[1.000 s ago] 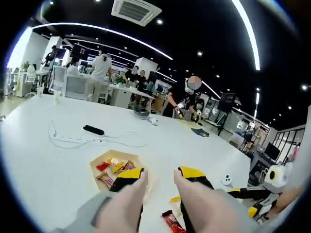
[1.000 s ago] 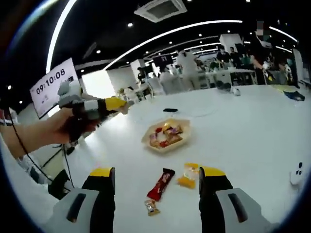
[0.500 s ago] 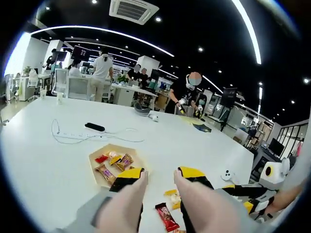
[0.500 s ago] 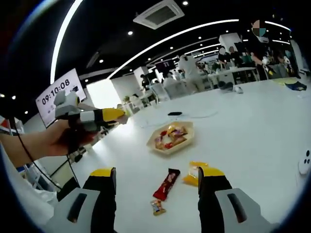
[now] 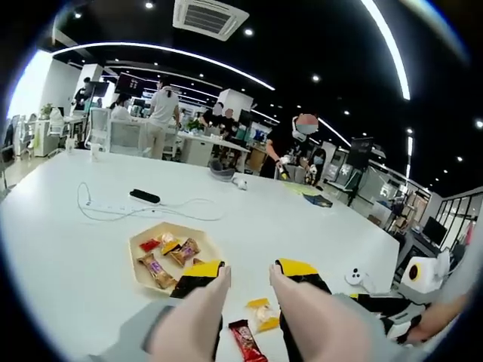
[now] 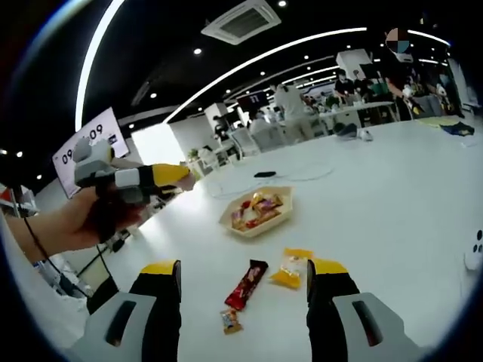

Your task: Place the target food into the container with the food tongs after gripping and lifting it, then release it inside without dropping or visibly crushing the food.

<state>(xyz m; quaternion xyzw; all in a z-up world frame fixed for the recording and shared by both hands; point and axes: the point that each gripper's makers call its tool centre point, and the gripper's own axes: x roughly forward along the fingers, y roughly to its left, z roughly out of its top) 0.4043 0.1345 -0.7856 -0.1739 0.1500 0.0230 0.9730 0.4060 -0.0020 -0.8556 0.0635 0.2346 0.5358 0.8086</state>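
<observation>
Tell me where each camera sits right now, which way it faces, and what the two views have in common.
Left gripper view: rides the left hand-held gripper, above the white table, looking along its open jaws over the snack tray, red bar and yellow packet; a hand shows at lower right.
Right gripper view: rides the right hand-held gripper, facing the same tray, bar, packet and a small wrapped snack; the person's hand holds the left hand-held gripper at left.
Shared: table, tray, bar, packet.

The left gripper [image 5: 249, 283] has pale, smooth tong-like jaws over black arms capped in yellow. The right gripper [image 6: 243, 279] has black jaws with yellow tips on grey slotted mounts. A bare hand [image 6: 98, 215] grips a grey-bodied handle.
</observation>
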